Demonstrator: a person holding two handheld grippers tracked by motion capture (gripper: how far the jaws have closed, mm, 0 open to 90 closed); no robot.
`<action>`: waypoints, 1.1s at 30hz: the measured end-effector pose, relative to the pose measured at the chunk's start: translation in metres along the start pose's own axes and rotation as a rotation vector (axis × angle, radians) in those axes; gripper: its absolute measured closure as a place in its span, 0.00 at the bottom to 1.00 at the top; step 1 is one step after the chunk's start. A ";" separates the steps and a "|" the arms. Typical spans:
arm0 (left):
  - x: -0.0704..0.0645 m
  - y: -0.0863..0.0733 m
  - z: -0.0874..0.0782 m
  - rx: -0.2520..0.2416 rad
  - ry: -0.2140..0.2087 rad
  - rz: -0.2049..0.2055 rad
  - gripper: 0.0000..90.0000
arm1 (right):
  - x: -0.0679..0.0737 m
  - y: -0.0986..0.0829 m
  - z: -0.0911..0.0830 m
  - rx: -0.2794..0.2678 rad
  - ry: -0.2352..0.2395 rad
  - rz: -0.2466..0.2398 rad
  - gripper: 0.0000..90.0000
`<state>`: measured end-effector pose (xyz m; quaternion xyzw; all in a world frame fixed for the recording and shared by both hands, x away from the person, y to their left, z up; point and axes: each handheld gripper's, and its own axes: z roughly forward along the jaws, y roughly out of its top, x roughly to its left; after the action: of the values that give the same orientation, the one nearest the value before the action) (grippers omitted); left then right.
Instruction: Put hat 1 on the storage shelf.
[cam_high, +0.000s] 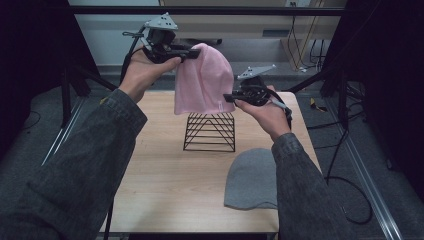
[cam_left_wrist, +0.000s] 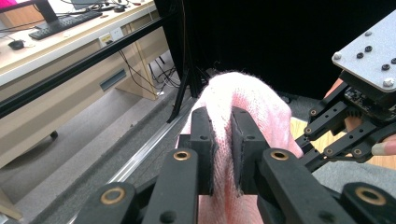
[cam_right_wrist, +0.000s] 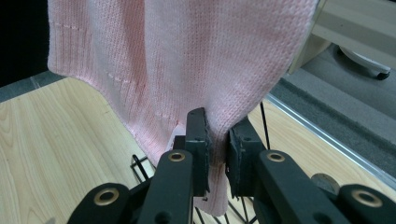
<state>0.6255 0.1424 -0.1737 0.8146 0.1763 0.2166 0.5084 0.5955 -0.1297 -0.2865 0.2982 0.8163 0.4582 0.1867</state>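
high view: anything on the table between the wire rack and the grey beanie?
Nothing: in the high view bare wood separates the black wire rack from the grey beanie. The pink beanie hangs above the rack.

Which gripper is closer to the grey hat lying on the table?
The right. The right gripper pinches the pink hat's lower edge above the wire stand, up from the grey hat. The left gripper grips the pink hat's top, higher and farther away.

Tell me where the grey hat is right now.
In the high view, the grey hat lies flat on the table at its near right corner, in front of the wire stand.
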 end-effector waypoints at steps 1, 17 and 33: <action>0.000 0.000 0.001 0.006 0.000 0.008 0.90 | 0.000 0.000 0.000 0.000 0.000 0.000 0.90; -0.006 -0.003 0.018 0.002 0.022 0.033 0.89 | -0.005 -0.014 0.001 0.002 -0.037 0.020 0.89; -0.014 -0.029 0.031 0.017 0.028 0.046 0.89 | -0.003 -0.036 0.012 0.029 -0.055 0.010 0.88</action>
<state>0.6289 0.1240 -0.2140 0.8197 0.1663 0.2380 0.4937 0.5936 -0.1388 -0.3232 0.3174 0.8160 0.4388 0.2024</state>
